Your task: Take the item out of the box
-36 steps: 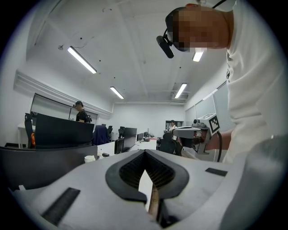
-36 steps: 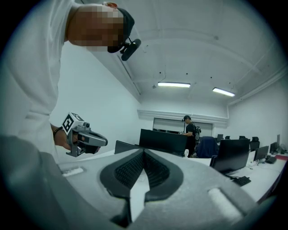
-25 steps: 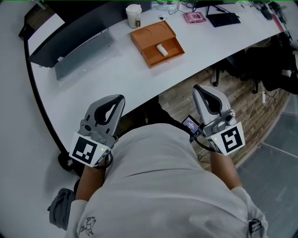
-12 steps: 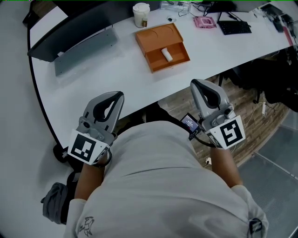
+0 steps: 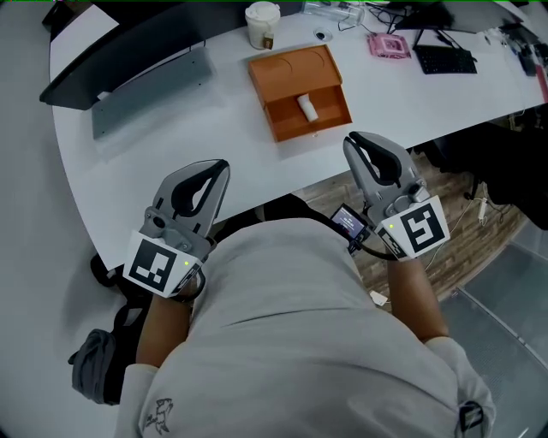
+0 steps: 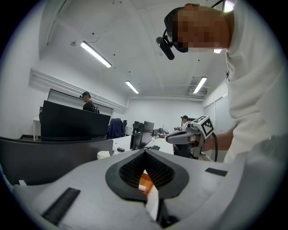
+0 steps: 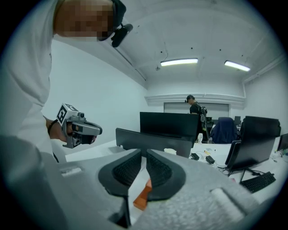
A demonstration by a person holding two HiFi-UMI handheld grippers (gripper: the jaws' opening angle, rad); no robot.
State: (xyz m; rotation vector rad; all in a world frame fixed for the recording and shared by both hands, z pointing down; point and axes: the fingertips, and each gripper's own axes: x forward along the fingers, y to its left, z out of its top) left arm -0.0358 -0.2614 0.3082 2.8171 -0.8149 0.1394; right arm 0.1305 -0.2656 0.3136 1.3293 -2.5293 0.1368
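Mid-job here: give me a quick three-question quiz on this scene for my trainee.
1. True or false: the white item lies inside the open orange box.
2. What stands on the desk just behind the box? A) paper cup B) kettle C) potted plant
3. What is the left tool holding?
Key: 1 true; 2 A; 3 nothing, its jaws are together and empty.

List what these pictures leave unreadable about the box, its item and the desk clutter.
- White item: too small in head view to identify; left gripper view shows only a speck between the left gripper's fingers.
- Orange box: left gripper view, mostly hidden by those fingers.
- Pink object: head view, too small to name.
- Cup: head view, label print too small.
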